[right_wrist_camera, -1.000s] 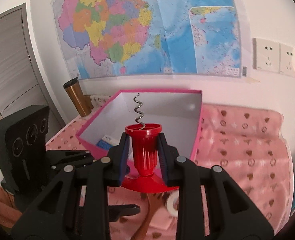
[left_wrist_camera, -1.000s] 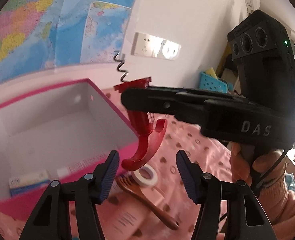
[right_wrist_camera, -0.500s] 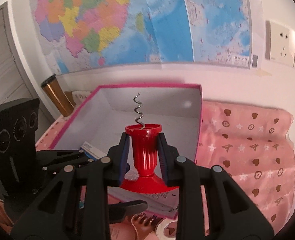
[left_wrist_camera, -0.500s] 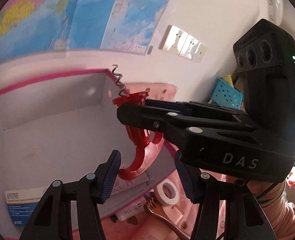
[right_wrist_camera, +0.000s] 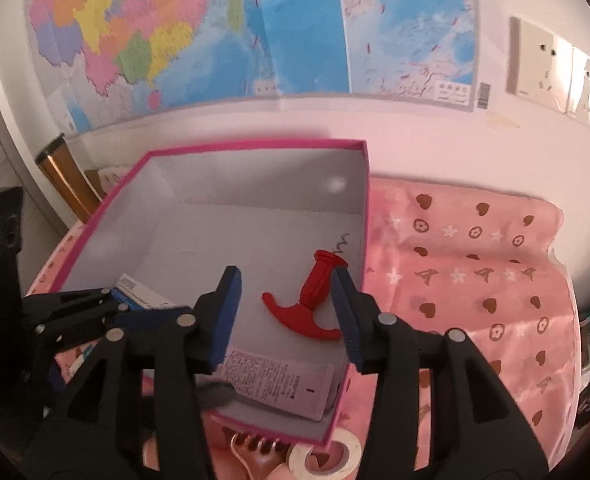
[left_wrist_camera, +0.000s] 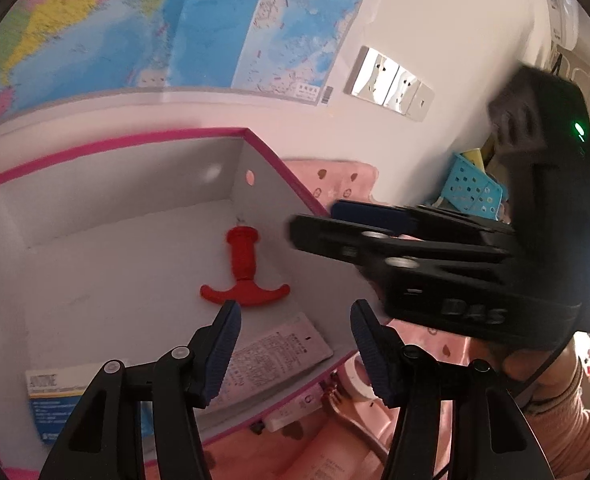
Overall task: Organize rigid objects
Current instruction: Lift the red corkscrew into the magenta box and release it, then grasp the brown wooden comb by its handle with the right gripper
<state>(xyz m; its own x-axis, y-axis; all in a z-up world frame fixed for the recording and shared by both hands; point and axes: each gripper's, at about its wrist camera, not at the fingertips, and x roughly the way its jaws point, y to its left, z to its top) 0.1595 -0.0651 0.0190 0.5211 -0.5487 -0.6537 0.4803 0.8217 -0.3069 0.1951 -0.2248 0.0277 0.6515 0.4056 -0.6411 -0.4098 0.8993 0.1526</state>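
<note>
1. The red corkscrew (right_wrist_camera: pixel 309 300) is seen lying on the white floor of the pink box (right_wrist_camera: pixel 255 145), near its right wall, with the metal spiral pointed toward the far wall.
2. The right claw (right_wrist_camera: pixel 285 316) is seen above the box with its jaws opening; the corkscrew shows in the gap between them but lies lower, on the box floor, and is not pressed by the pads.
3. The left claw (left_wrist_camera: pixel 293 350) is held partly open over the near edge of the box, and nothing is gripped by it.
4. Two flat cartons are also found in the box: a printed white one (right_wrist_camera: pixel 283 380) by the near wall and a blue-and-white one (left_wrist_camera: pixel 55 396) toward the left.
5. So far, three items can be counted as put away.
6. Left outside on the pink patterned cloth (right_wrist_camera: pixel 475 280), by the near wall of the box, are a roll of white tape (right_wrist_camera: pixel 327 454) and a brown wooden utensil (right_wrist_camera: pixel 255 446); these are judged to be what remains.
</note>
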